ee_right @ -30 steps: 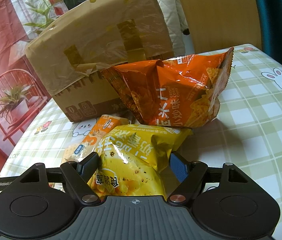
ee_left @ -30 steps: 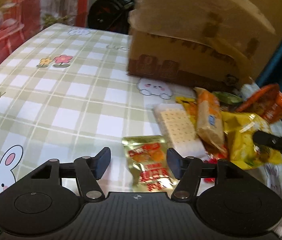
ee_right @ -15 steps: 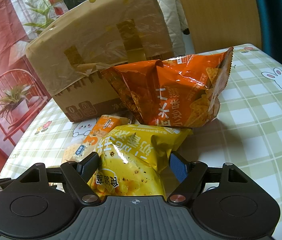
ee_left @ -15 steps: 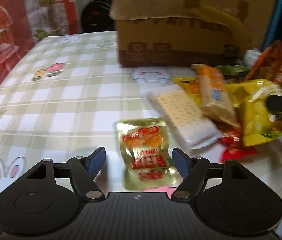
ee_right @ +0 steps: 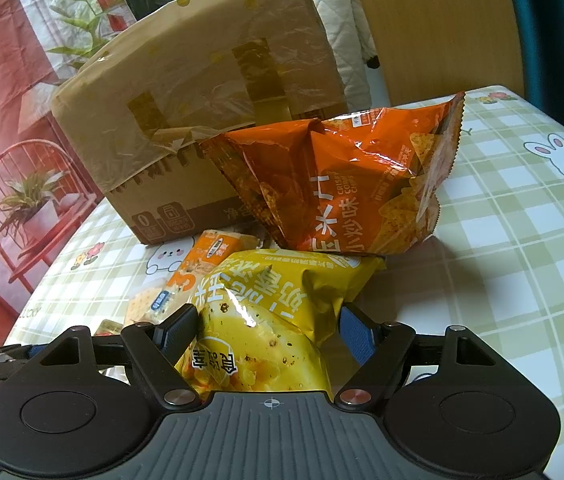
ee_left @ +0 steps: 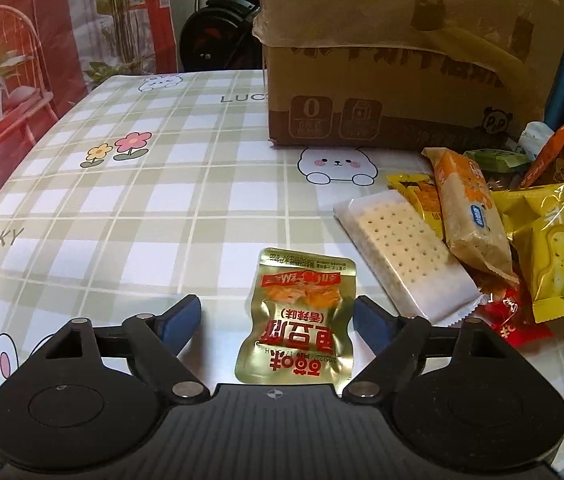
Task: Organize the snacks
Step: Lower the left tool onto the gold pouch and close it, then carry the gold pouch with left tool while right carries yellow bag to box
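Checkered tablecloth [ee_left: 122,208] carried a cardboard box [ee_left: 394,92] and a snack pile. Left gripper [ee_left: 276,316] jaws, just narrowed slightly, stood apart around the flat gold pouch [ee_left: 302,316], not pressing it. Right gripper [ee_right: 268,330] bracketed the yellow chip bag [ee_right: 266,320]; grip could not be determined.

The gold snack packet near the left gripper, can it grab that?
Probably yes. The gold snack packet lies flat on the tablecloth between the open fingers of the left gripper, apart from the snack pile, with nothing over it.
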Available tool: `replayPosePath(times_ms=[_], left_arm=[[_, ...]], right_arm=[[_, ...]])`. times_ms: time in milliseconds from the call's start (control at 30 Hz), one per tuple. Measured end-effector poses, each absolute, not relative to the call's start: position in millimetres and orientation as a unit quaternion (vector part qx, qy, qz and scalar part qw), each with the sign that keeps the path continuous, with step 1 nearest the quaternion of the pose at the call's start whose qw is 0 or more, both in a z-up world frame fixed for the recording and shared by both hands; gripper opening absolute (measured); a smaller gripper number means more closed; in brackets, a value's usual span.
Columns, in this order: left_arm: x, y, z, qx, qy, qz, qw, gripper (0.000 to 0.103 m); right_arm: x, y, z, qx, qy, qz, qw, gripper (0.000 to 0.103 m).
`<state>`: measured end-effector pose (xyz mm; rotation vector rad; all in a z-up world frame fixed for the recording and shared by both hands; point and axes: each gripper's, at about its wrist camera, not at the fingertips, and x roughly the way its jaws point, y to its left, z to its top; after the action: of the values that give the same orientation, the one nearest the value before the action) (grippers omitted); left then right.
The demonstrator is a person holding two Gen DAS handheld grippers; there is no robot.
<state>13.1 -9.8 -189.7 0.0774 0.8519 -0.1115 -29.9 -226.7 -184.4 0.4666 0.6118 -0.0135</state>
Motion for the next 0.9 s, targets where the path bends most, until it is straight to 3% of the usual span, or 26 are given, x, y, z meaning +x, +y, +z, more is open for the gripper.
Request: replayPosePath(times_ms=[33,200,433,900], left_arm=[[11.0,-9.4,-188.4,0.038,0.404,-0.053,0.912,0.052],[8.8,-1.0,-186.0,0.008,0.398,-0.063,0.915,0.043],[5.5,2.2,-178.7,-0.011,0.377,-0.075,0.923,0.041],[-3.2,14.8,-141.0,-0.038,0.324,-0.081,0.942,0.041]], right_arm=[[-29.9,-226.4,-184.6,0.228,0.298,-0.007,0.927,0.073],[-30.8,-226.5,-184.6,0.227,0.296,-0.005,0.928,0.073],[-35.9,-227.0,-180.9,0.229,0.286,-0.001,0.930,0.067],[-51.3,-228.9,-146.2,0.268,0.242,0.041,0.932,0.065]])
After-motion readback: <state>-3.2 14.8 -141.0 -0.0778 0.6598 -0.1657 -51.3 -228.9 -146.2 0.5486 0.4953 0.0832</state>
